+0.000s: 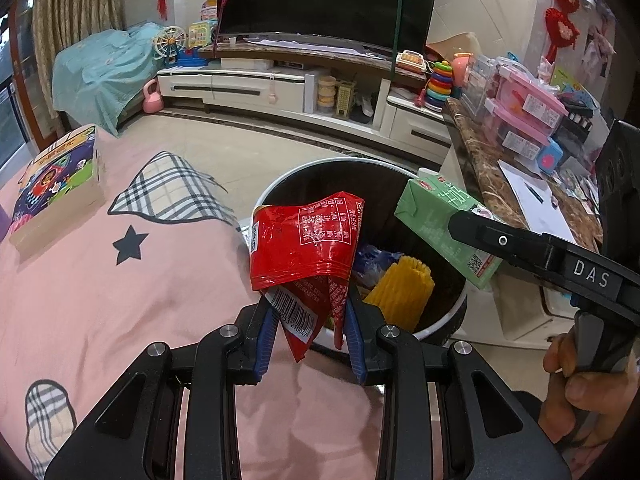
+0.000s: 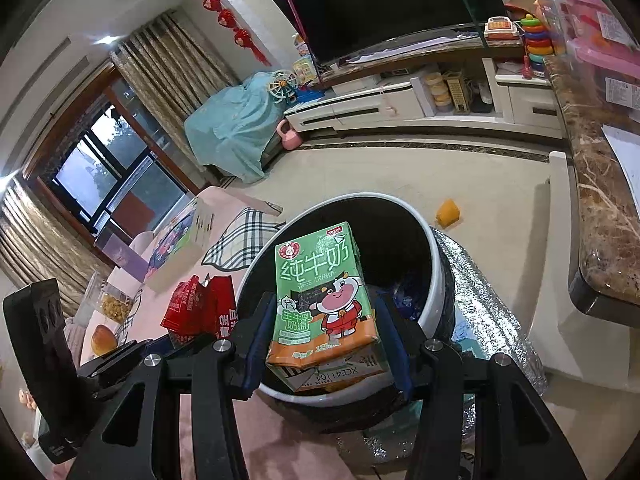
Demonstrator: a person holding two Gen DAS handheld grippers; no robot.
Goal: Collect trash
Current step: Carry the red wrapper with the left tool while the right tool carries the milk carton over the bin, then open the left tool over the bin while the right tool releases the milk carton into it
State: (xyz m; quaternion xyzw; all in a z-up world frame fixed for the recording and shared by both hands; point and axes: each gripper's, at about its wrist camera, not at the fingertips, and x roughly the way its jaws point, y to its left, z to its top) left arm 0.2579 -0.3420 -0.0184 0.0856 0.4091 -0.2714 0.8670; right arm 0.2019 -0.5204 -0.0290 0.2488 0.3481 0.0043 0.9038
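Note:
My left gripper [image 1: 310, 320] is shut on a crumpled red snack wrapper [image 1: 304, 240] and holds it over the near rim of a round white trash bin [image 1: 448, 316] with a dark inside. My right gripper [image 2: 326, 344] is shut on a green milk carton [image 2: 320, 292] and holds it above the bin [image 2: 434, 264]. The carton [image 1: 440, 224] and right gripper also show at the right of the left wrist view. The wrapper [image 2: 200, 308] shows at the left of the right wrist view. A yellow bundle [image 1: 400, 292] and blue plastic lie inside the bin.
A pink cloth with plaid patches [image 1: 120, 280] covers the table beside the bin. A colourful box [image 1: 56, 184] lies on it at the left. A marble counter [image 1: 496, 176] with pink boxes stands on the right. A TV cabinet [image 1: 280, 84] is behind. An orange block [image 2: 447, 212] lies on the floor.

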